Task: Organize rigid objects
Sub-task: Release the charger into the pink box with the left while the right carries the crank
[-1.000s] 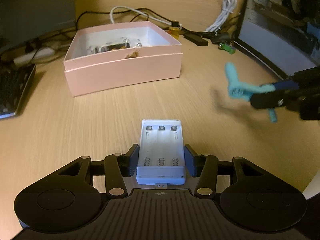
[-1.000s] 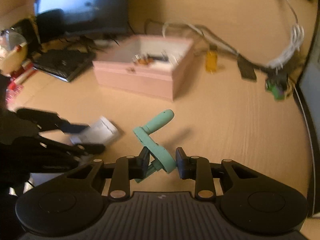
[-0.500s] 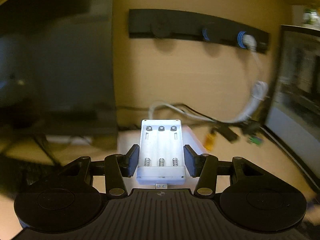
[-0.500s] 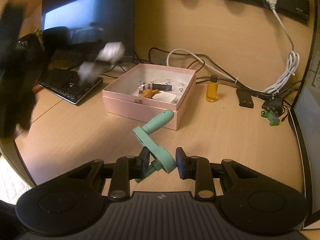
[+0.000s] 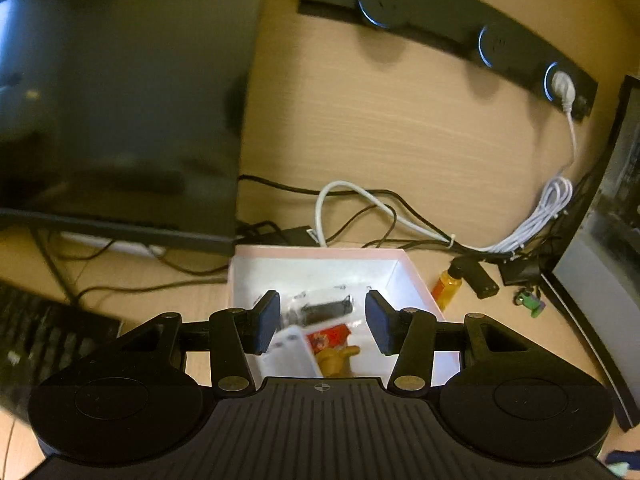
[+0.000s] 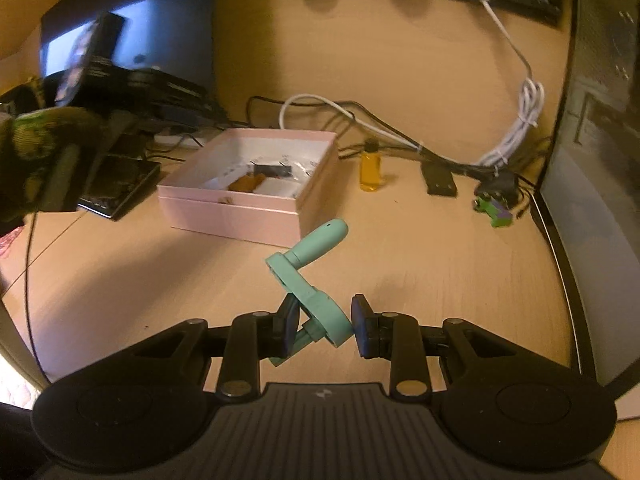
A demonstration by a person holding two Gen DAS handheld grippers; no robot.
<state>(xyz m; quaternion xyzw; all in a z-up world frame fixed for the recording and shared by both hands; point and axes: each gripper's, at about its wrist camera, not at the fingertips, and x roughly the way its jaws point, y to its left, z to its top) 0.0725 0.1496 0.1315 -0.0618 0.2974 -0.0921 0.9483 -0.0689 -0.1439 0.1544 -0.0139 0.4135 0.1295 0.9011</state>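
Note:
My left gripper (image 5: 322, 322) hangs open above the pink box (image 5: 320, 251), with nothing between its pads. Below it a white battery holder (image 5: 288, 354) lies tilted and blurred inside the box, beside a brown figure (image 5: 336, 360) and a black part in a clear bag (image 5: 324, 306). My right gripper (image 6: 325, 322) is shut on a teal crank handle (image 6: 316, 256), held above the desk in front of the pink box (image 6: 240, 216). A hand in a green patterned glove (image 6: 36, 152) shows at the left of the right wrist view.
A yellow bottle (image 6: 371, 168), a black adapter (image 6: 440, 180) and a green and purple toy (image 6: 494, 210) stand right of the box amid cables. A dark monitor (image 5: 120, 100) and keyboard (image 5: 40, 332) are on the left, and another screen (image 6: 592, 160) is on the right.
The left gripper rose and travelled from the desk to over the pink box; the battery holder has left its pads and now lies in the box. The right gripper still holds the teal handle.

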